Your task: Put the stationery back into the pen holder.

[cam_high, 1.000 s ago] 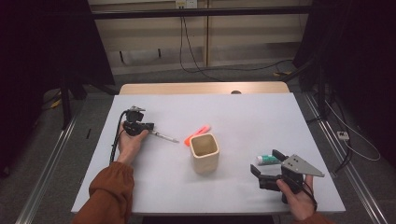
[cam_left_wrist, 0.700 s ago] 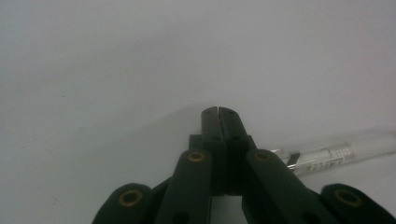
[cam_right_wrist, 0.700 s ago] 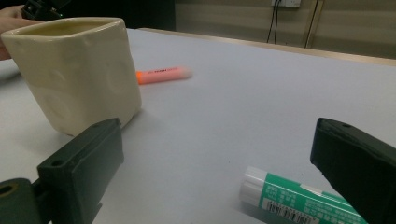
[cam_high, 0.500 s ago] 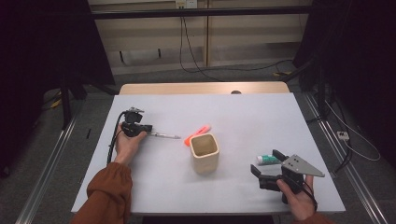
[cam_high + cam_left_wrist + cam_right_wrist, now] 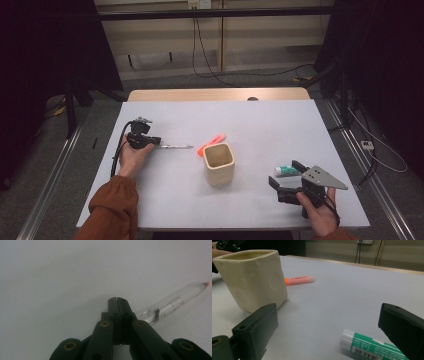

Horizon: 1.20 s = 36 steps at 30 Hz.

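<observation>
1. The left tool (image 5: pixel 159 145) is resting low on the pale grey tabletop (image 5: pixel 260 120), its jaws closed fully together. In the left gripper view they are meeting with no gap, and the clear plastic pen (image 5: pixel 172 303) is emerging from beneath and beside them, so whether the pads are actually pinching its rear end cannot be told.

2. In the high view the pen is lying level, pointing from that tool toward the cream square ceramic cup (image 5: pixel 219 163). This orientation is probably aiming the tip at the cup's open mouth for insertion.

3. The cup is standing upright near the tabletop's centre, within reach of both hands, presumably serving as the holder for the loose stationery.

4. An orange highlighter (image 5: pixel 212 144) is lying flat just behind the cup, apart from it and not yet collected.

5. The right tool (image 5: pixel 289 176) is holding its jaws wide apart and gripping nothing. In the right gripper view the green-and-white glue stick (image 5: pixel 372 346) is lying on the tabletop between the open jaws, untouched by either pad; this is apparently a staged approach before closing.
</observation>
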Each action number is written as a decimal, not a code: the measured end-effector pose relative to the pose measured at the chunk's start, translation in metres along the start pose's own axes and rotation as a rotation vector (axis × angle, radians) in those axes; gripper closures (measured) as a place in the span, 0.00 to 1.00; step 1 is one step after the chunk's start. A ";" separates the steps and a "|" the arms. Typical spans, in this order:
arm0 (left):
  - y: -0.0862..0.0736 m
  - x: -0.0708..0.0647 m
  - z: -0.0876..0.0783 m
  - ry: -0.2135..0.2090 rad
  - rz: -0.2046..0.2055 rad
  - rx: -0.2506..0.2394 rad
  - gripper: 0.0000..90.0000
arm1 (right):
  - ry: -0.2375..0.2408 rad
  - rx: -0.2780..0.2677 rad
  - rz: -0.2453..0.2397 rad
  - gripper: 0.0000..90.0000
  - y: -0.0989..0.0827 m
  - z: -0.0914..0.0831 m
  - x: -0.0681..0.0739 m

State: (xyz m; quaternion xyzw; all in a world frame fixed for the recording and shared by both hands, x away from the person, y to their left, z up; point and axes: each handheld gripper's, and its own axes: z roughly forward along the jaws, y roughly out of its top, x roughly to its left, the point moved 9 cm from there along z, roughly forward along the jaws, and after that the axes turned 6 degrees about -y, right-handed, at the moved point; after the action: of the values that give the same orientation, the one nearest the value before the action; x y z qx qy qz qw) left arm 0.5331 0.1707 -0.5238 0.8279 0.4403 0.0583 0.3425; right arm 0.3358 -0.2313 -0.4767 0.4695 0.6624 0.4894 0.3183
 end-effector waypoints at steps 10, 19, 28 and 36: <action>-0.007 -0.004 -0.006 -0.004 -0.004 0.021 1.00 | -0.001 0.000 0.000 0.03 0.000 0.000 0.000; -0.016 -0.012 -0.011 0.008 0.018 0.034 1.00 | 0.001 0.000 -0.001 0.03 0.000 0.000 0.000; -0.023 -0.020 -0.016 0.034 0.061 0.048 1.00 | -0.001 0.002 -0.005 0.03 0.000 0.000 0.000; -0.029 -0.031 -0.019 0.032 0.066 0.052 1.00 | 0.000 0.001 -0.005 0.03 0.000 0.000 0.000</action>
State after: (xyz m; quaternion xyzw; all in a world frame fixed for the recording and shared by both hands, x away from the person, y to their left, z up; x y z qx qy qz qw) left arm 0.4870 0.1678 -0.5215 0.8495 0.4198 0.0712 0.3116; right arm 0.3360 -0.2307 -0.4768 0.4679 0.6639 0.4884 0.3191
